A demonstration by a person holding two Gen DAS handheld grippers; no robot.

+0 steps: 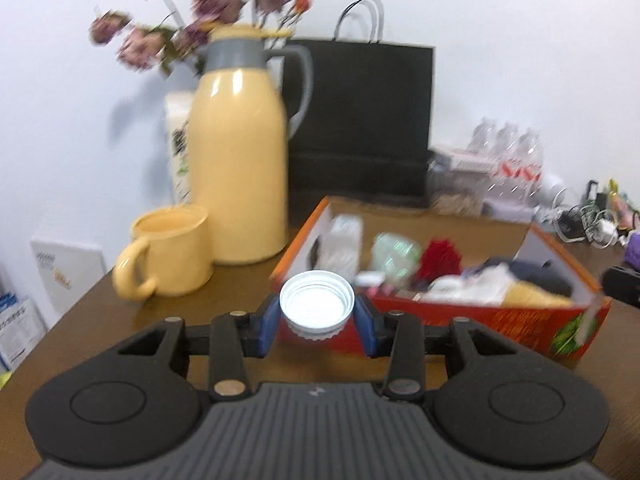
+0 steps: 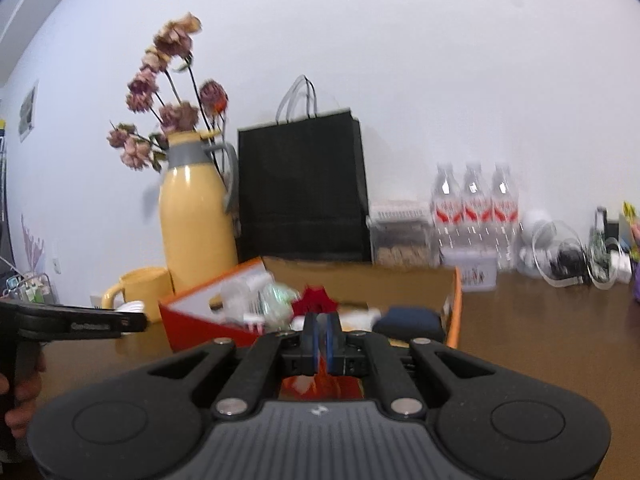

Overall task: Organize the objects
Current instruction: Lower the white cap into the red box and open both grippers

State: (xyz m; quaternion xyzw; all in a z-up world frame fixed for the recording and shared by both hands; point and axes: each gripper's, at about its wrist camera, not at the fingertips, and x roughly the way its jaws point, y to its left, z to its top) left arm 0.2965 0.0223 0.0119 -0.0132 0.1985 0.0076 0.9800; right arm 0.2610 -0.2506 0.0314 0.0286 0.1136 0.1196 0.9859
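Observation:
My left gripper [image 1: 317, 312] is shut on a white ribbed lid [image 1: 317, 303], open side up, held just in front of the near left corner of an orange cardboard box [image 1: 460, 312]. The box holds several small items, among them a red tuft [image 1: 438, 260] and a dark blue bundle [image 1: 536, 276]. My right gripper [image 2: 321, 336] is shut and empty, above the near edge of the same box [image 2: 192, 316]. The left gripper shows from the side at the left of the right wrist view [image 2: 80, 322].
A yellow jug [image 1: 236, 160] and yellow mug [image 1: 168, 256] stand left of the box on the brown table [image 1: 100, 320]. Dried flowers [image 1: 192, 12], a black paper bag [image 1: 360, 120], water bottles [image 2: 474, 208] and tangled cables [image 2: 568, 256] line the wall.

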